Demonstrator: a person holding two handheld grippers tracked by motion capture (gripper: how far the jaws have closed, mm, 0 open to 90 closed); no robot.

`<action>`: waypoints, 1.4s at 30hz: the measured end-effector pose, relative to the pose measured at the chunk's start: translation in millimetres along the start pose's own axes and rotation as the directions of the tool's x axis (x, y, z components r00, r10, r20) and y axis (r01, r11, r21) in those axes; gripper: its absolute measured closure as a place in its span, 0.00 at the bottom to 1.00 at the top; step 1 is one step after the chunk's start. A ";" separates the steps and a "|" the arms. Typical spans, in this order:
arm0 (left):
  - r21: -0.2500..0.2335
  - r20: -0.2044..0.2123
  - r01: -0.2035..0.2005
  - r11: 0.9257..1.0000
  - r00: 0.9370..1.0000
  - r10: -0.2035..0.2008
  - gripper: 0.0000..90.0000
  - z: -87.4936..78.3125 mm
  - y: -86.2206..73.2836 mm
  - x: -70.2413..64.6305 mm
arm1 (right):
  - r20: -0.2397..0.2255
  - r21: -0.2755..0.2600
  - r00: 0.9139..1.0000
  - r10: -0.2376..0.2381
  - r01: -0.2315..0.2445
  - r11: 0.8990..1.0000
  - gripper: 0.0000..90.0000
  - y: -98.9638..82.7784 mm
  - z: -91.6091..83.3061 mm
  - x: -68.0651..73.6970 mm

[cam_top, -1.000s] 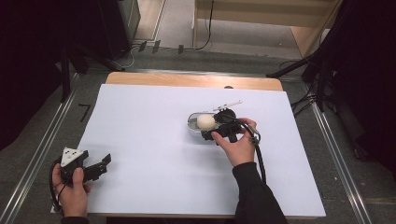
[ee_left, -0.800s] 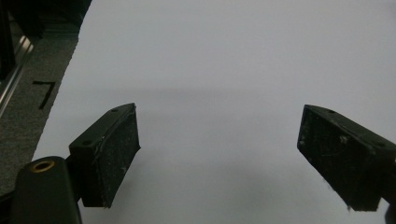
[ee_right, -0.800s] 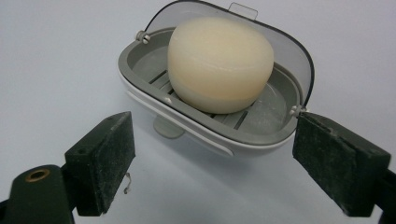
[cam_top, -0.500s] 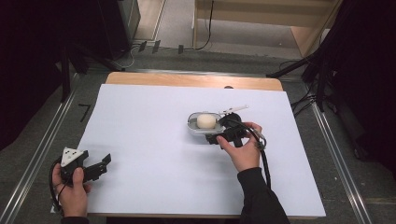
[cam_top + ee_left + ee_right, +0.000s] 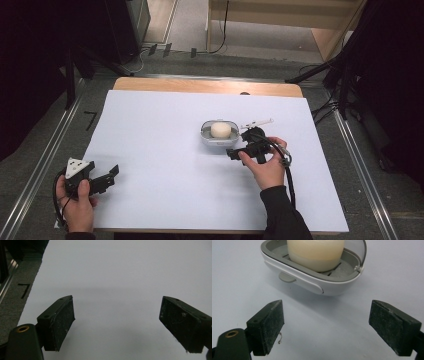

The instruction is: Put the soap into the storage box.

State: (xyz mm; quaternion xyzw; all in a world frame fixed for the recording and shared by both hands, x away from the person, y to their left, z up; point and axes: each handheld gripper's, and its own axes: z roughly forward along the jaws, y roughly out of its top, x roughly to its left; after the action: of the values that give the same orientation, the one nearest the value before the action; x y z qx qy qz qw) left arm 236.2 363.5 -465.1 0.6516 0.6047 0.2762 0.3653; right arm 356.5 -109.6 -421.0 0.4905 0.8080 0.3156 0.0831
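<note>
- Between right gripper jaws: wide gap, nothing held; soap dish sits just ahead on the white table sheet, right of centre.
- Soap bar rests in the dish; likely slippery. Dish looks light, stiff plastic; best gripped across its rim.
- Left gripper idle, spread open, near corner.
- Versus 1.0 s ago: right gripper has backed off the dish.

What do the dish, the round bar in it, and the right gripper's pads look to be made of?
The dish looks like moulded plastic: a smooth, faintly glossy white shell with a grey slotted insert. The bar looks like soap: cream, waxy, rounded edges. The right gripper has pads that seem to be black rubber or foam: matte, grainy, flecked with lint.
</note>
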 end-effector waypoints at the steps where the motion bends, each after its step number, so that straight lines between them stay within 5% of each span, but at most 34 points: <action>1: 0.000 0.000 0.001 1.000 1.000 -0.001 0.15 0.0 0.0 -0.1 | 0.002 0.000 1.000 0.001 -0.001 1.000 0.15 -0.7 -0.3 -0.5; 42: -0.001 -0.004 -0.003 1.000 1.000 0.003 0.15 0.3 -0.1 -1.0 | 0.039 -0.040 0.996 0.079 -0.078 0.996 0.15 -59.8 -26.7 -50.5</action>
State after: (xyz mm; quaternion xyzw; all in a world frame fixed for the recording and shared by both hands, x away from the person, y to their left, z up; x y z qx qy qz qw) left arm 236.2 362.5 -465.3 0.6518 0.6041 0.2784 0.3642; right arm 326.0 -182.9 -444.2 0.5267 0.7800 0.3239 0.0965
